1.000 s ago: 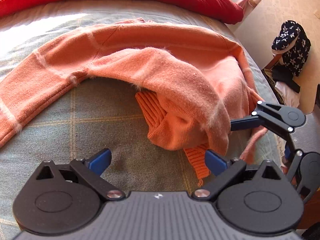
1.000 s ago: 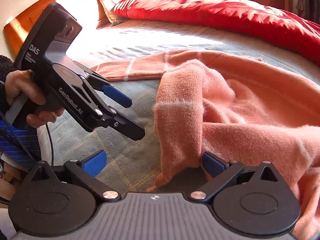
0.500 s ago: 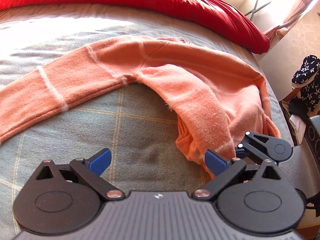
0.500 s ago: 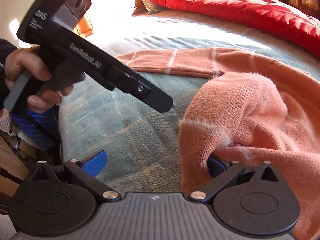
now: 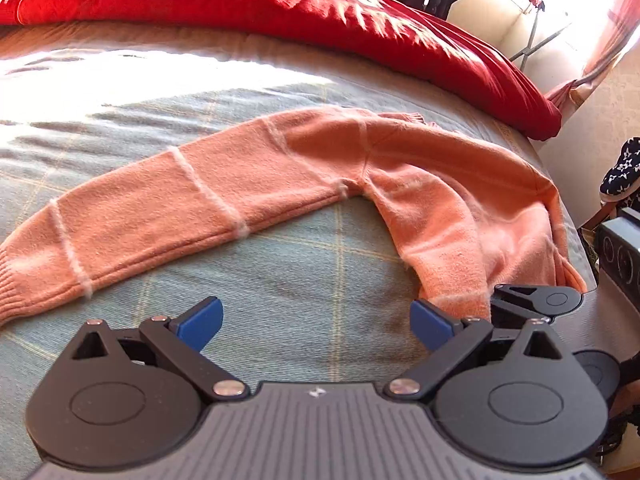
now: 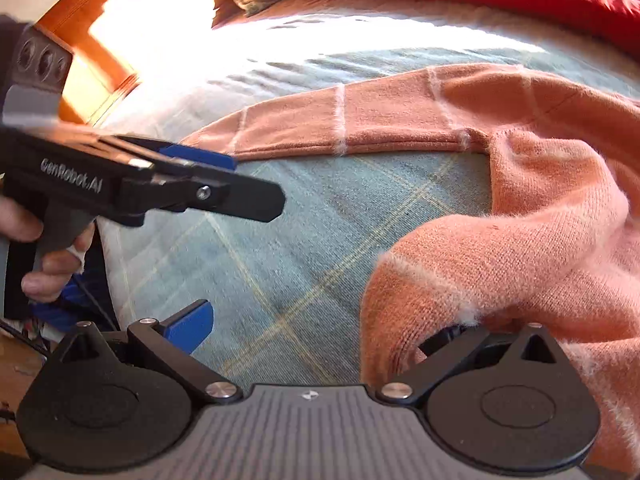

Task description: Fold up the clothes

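An orange sweater point(image 5: 400, 184) with thin pale stripes lies on the bed, one sleeve stretched out flat to the left. My left gripper point(image 5: 316, 322) is open over bare bed cover, just short of the sweater's lower edge; its right fingertip sits next to that edge. In the right wrist view a bunched fold of the sweater point(image 6: 540, 220) drapes over the right finger of my right gripper point(image 6: 316, 330) and hides its tip. That gripper's jaws stand wide apart. The right gripper point(image 5: 536, 304) shows under the sweater's corner in the left wrist view. A hand point(image 6: 52, 272) holds the left gripper point(image 6: 224, 184).
The bed cover point(image 5: 280, 272) is pale teal with a faint check. A red quilt point(image 5: 320, 12) lies along the far side. A wooden headboard point(image 6: 92, 52) stands at the bed's end. A dark patterned object point(image 5: 622, 172) sits off the bed's right edge.
The raised, bunched part of the sweater has come down and now lies flatter on the bed. Both grippers have drawn back toward the near edge, and the long sleeve is now in full view.
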Available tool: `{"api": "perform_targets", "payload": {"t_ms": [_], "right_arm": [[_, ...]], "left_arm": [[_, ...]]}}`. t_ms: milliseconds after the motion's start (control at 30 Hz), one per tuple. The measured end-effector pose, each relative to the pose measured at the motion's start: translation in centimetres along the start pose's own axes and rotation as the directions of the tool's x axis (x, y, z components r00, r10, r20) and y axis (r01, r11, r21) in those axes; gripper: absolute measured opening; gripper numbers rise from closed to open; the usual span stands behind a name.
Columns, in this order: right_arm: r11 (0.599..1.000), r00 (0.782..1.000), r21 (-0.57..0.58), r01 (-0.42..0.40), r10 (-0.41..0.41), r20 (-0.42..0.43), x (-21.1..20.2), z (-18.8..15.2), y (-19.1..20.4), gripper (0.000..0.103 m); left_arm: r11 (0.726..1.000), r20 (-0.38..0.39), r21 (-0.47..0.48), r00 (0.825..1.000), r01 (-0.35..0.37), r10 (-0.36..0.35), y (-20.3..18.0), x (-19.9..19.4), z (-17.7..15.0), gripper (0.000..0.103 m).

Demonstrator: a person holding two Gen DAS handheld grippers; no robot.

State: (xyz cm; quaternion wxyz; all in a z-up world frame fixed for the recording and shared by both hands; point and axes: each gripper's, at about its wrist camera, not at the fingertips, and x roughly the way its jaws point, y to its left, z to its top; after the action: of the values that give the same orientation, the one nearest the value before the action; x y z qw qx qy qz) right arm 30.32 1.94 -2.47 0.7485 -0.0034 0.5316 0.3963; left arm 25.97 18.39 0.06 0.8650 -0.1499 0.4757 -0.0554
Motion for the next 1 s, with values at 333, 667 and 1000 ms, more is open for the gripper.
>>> {"api": "perform_targets", "payload": {"t_ms": [333, 667, 1000], "right_arm": [[0.99, 0.991, 0.056, 0.129, -0.128, -0.034, 3.0, -0.1, 2.7, 0.103], [0.973, 0.976, -0.073, 0.217, -0.215, 0.025, -1.9, -6.3, 3.5, 0.103], [0.891, 0.888, 0.02, 0.453, -0.453, 0.076, -6.4, -10.8, 0.8, 0.103]], "left_arm": [[0.999, 0.021, 0.037, 0.999, 0.031, -0.031, 4.0, -1.6, 0.8, 0.099], [0.949, -0.102, 0.15, 0.959, 0.277, -0.263, -0.2, 2.4, 0.4, 0.099], [0.874, -0.138, 0.281, 0.918, 0.396, -0.371, -7.8, 4.1, 1.0, 0.099]]}}
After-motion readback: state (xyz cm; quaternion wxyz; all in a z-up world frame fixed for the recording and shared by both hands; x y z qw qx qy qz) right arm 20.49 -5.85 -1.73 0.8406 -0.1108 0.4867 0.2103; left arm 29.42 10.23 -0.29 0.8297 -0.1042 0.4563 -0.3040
